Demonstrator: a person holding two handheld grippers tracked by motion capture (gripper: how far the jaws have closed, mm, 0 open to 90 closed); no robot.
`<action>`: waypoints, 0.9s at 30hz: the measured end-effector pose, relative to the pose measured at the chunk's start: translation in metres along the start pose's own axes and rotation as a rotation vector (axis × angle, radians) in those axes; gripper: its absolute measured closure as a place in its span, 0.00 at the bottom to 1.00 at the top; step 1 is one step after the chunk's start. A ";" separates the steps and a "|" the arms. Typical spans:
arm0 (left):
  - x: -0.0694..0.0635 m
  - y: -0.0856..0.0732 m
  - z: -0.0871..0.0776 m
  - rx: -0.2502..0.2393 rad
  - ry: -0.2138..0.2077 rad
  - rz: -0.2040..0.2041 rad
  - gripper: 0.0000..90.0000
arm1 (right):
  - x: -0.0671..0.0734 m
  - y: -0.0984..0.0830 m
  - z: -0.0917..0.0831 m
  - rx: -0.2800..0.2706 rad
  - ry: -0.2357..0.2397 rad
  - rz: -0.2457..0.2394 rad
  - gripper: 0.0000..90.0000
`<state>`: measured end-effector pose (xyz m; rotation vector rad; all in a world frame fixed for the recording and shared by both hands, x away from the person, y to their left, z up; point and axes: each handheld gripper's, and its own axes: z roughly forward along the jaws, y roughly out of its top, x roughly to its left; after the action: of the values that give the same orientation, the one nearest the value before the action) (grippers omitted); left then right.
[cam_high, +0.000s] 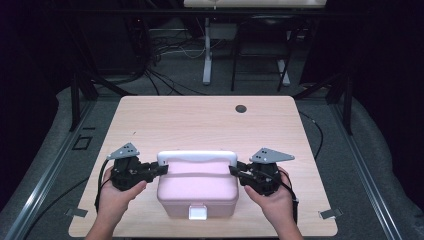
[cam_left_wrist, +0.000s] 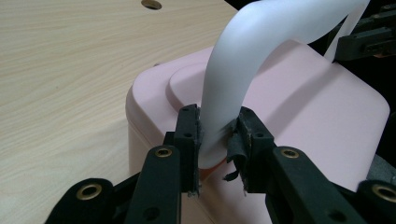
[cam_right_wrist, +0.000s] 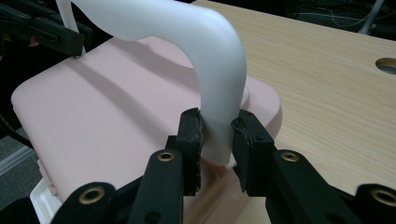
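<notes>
The left gripper (cam_left_wrist: 217, 135) has its two black fingers (cam_left_wrist: 189, 140) closed on the lower end of a white handle (cam_left_wrist: 243, 60), the pads pressing it from both sides. From between the fingers the handle rises and arches away over the pink lunch box (cam_left_wrist: 308, 107), which lies just beyond the fingertips. At the handle's far end, the other gripper (cam_left_wrist: 369, 37) meets it. To the left of the fingers stretches the pale wooden counter (cam_left_wrist: 70, 79).

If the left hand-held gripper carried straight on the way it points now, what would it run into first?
The white handle of the pink box: the left hand-held gripper already clamps the handle's end between its pads, so pushing on would likely press into the box's side.
</notes>
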<state>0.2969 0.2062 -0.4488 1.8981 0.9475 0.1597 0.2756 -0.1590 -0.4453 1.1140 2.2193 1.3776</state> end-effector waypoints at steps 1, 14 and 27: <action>0.000 0.000 -0.001 -0.002 -0.004 -0.003 0.81 | 0.000 0.000 0.000 -0.003 0.000 -0.004 0.81; 0.002 0.002 -0.003 -0.046 -0.030 -0.033 0.79 | 0.002 0.004 -0.006 -0.018 0.011 -0.001 0.82; 0.000 -0.001 -0.024 -0.043 -0.008 -0.008 0.65 | 0.002 0.006 -0.005 -0.023 0.006 -0.002 0.82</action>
<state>0.2847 0.2228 -0.4372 1.8541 0.9393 0.1666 0.2743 -0.1593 -0.4373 1.1008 2.2029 1.4033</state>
